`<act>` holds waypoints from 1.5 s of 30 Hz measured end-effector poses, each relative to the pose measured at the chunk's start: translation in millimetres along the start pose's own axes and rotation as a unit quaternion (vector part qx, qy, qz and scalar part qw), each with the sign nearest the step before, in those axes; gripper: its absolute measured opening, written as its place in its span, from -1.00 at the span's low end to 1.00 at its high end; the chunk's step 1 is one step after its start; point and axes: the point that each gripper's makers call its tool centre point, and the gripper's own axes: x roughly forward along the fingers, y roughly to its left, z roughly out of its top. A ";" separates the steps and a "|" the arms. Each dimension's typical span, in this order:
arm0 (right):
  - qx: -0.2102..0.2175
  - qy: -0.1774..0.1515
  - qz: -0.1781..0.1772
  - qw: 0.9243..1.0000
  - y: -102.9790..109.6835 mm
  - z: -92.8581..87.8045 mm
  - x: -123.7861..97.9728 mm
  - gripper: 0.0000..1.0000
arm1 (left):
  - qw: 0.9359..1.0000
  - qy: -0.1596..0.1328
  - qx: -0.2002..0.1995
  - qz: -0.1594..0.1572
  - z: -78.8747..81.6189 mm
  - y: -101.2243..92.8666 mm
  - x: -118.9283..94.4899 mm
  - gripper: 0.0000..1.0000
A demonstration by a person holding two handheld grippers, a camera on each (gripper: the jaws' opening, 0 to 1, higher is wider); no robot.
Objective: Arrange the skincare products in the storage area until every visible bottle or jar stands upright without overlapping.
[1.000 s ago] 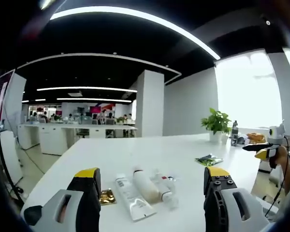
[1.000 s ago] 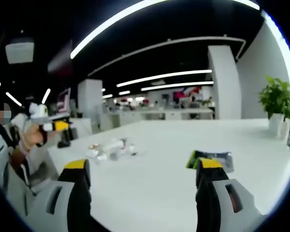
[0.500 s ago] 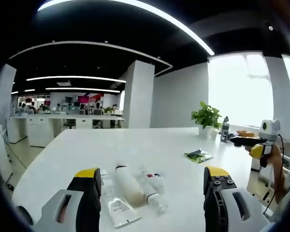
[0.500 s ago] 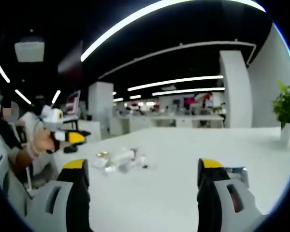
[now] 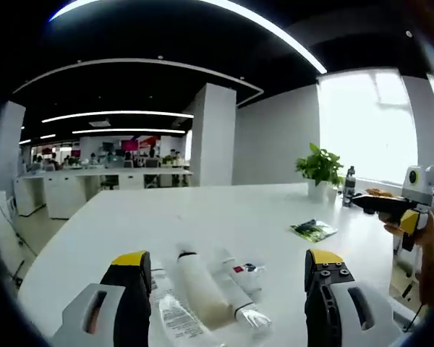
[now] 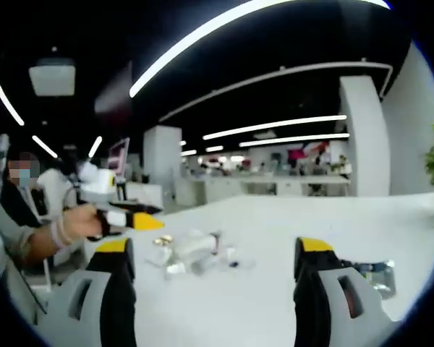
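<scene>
Several skincare items, lying flat in a loose cluster on white surface (image 5: 224, 224), none upright.

Left gripper view, close:
- One flat white tube (image 5: 175, 322), printed with dark text too small to read, just inside left finger.
- One round cream-white bottle (image 5: 200, 289), dark band at far end, on its side, midway between fingers.
- Two small clear-and-white containers (image 5: 240, 289) beside bottle toward right finger; red-and-dark marks on one label, unreadable.
- One green sachet (image 5: 314, 230), well apart from cluster, beyond right finger tip.
- One potted plant (image 5: 320, 173) and one dark bottle (image 5: 349, 195) at far edge of surface.
- Left gripper (image 5: 228, 269): yellow-tipped fingers spread wide, nothing between them, low over cluster.
- Other gripper entering from right edge, held in a hand.

Right gripper view, farther off:
- Same cluster (image 6: 195, 253), small and blurred, count not possible; one gold-coloured piece (image 6: 161, 240) at its near-left end, beyond left finger.
- One shiny packet (image 6: 372, 273), partly hidden behind right finger.
- Right gripper (image 6: 213, 249): fingers wide apart, empty, well short of cluster.
- Other gripper with yellow tips, gripped by a person's hand (image 6: 83, 223), hovering just beside cluster.
- One person seated at left edge.

Brands and writing: none legible in either view.
</scene>
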 end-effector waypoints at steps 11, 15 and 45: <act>-0.002 0.013 0.015 1.000 1.2 -14.1 22.4 0.79 | 0.999 0.045 0.020 -0.005 -9.2 0.0 32.8 0.80; -0.004 0.018 0.020 1.000 1.8 -20.3 29.9 0.78 | 0.998 0.051 0.020 -0.004 -10.0 2.3 39.3 0.80; 0.010 0.033 0.037 0.999 -6.3 -49.7 60.0 0.62 | 0.992 0.123 0.025 0.024 -29.9 26.3 84.4 0.82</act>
